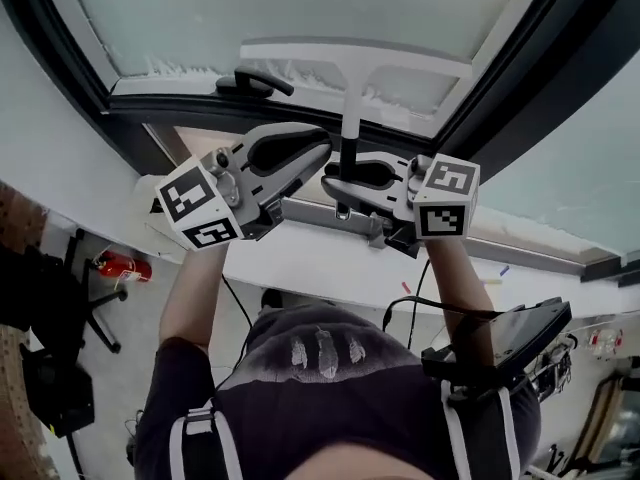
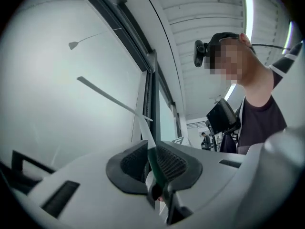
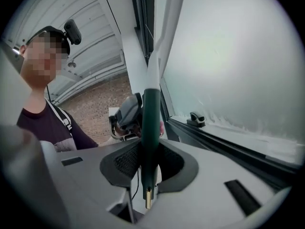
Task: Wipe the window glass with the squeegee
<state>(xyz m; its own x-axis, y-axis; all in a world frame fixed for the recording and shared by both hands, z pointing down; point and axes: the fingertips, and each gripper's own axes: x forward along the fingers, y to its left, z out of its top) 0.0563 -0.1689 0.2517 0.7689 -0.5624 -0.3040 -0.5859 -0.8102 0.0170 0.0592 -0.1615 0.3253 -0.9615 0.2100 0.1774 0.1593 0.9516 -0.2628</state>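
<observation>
Currently, the right gripper point(image 1: 345, 178) is clamped on the dark green handle of the white T-shaped squeegee point(image 1: 352, 68). Its blade lies against the frosted window glass point(image 1: 300, 8) near the frame's edge. The left gripper point(image 1: 318, 156), jaws barely apart, grips nothing, just beside that handle.

One squeegee point(image 1: 355, 68), two hand-held grippers point(image 1: 318, 153) point(image 1: 338, 180)

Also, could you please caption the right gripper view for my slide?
Right gripper clamping the squeegee by its green handle, beside the window glass.
</observation>
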